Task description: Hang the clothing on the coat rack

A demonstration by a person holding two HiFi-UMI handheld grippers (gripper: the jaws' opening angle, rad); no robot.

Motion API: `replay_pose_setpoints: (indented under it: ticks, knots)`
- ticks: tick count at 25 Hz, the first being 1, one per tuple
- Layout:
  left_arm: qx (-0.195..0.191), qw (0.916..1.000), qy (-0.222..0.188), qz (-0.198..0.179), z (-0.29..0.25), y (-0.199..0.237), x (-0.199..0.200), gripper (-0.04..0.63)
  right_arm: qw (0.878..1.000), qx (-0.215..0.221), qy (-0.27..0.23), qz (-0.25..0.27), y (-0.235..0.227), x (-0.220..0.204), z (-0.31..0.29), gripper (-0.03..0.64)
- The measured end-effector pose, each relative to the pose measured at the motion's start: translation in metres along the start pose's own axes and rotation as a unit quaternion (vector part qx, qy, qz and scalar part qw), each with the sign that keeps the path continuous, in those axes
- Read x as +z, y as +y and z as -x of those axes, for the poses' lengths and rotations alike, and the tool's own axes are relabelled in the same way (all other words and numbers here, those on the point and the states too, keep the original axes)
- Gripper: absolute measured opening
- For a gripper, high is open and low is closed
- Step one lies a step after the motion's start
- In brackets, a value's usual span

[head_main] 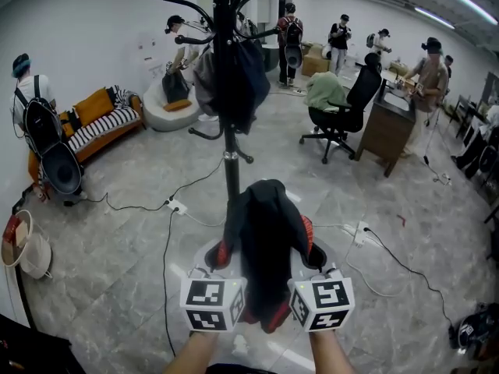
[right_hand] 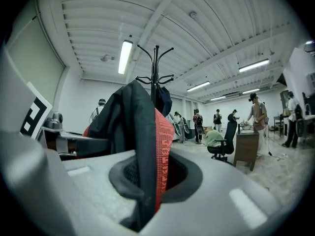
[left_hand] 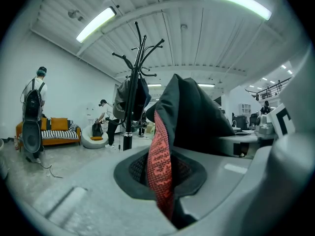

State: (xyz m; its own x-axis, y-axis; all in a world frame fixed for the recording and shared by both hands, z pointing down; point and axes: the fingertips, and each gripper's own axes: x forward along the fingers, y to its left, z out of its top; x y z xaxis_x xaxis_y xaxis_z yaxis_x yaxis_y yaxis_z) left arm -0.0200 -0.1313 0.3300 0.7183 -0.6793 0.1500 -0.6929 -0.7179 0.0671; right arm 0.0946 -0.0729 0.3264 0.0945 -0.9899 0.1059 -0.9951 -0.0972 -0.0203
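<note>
Between my two grippers hangs a black garment with red knit trim (head_main: pixel 265 236), held up in front of me. My left gripper (head_main: pixel 221 254) is shut on its left edge and my right gripper (head_main: pixel 310 252) is shut on its right edge. The red trim (left_hand: pixel 160 166) runs through the left jaws in the left gripper view, and the black cloth (right_hand: pixel 135 132) fills the right jaws in the right gripper view. The black coat rack (head_main: pixel 229 107) stands just beyond the garment, with dark clothing (head_main: pixel 234 76) hung on its hooks. The rack (left_hand: pixel 135 87) shows ahead in both gripper views (right_hand: pixel 156 70).
Cables and a power strip (head_main: pixel 175 206) lie on the grey floor around the rack's foot. An orange striped sofa (head_main: pixel 101 119) and a person with a backpack (head_main: pixel 39 131) are at the left. An office chair (head_main: pixel 343 107), a wooden desk (head_main: pixel 390 127) and several people are at the back right.
</note>
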Motion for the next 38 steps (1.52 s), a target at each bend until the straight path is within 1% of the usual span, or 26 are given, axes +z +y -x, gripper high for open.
replay_pose_setpoints:
  ticks: [7, 15, 20, 23, 26, 30, 35, 38]
  knots:
    - [-0.015, 0.9999, 0.001, 0.003, -0.045, 0.025, 0.008, 0.025, 1.0, -0.016, 0.008, 0.003, -0.01, 0.004, -0.049, 0.025]
    - [-0.027, 0.9995, 0.01, 0.008, -0.085, 0.049, 0.004, 0.025, 0.999, -0.032, 0.023, 0.001, -0.023, -0.001, -0.093, 0.025]
    - [-0.028, 0.9995, 0.013, 0.011, -0.104, 0.063, 0.003, 0.025, 0.999, -0.038, 0.027, 0.0, -0.029, -0.001, -0.116, 0.025]
    - [-0.026, 0.9995, 0.016, 0.009, -0.113, 0.064, 0.002, 0.025, 0.999, -0.037, 0.028, -0.001, -0.034, -0.002, -0.124, 0.025]
    - [-0.018, 0.9996, 0.019, 0.007, -0.123, 0.067, -0.001, 0.025, 0.999, -0.028, 0.029, -0.001, -0.039, -0.006, -0.136, 0.025]
    - [0.002, 0.9997, 0.025, 0.006, -0.138, 0.072, -0.006, 0.025, 0.999, -0.006, 0.031, -0.002, -0.047, -0.01, -0.155, 0.025]
    - [0.04, 0.9987, 0.03, 0.013, -0.159, 0.072, -0.01, 0.025, 0.999, 0.035, 0.037, -0.002, -0.061, -0.016, -0.178, 0.025]
    - [0.065, 0.9972, 0.031, 0.02, -0.165, 0.076, -0.012, 0.025, 0.997, 0.063, 0.04, 0.002, -0.061, -0.018, -0.192, 0.025]
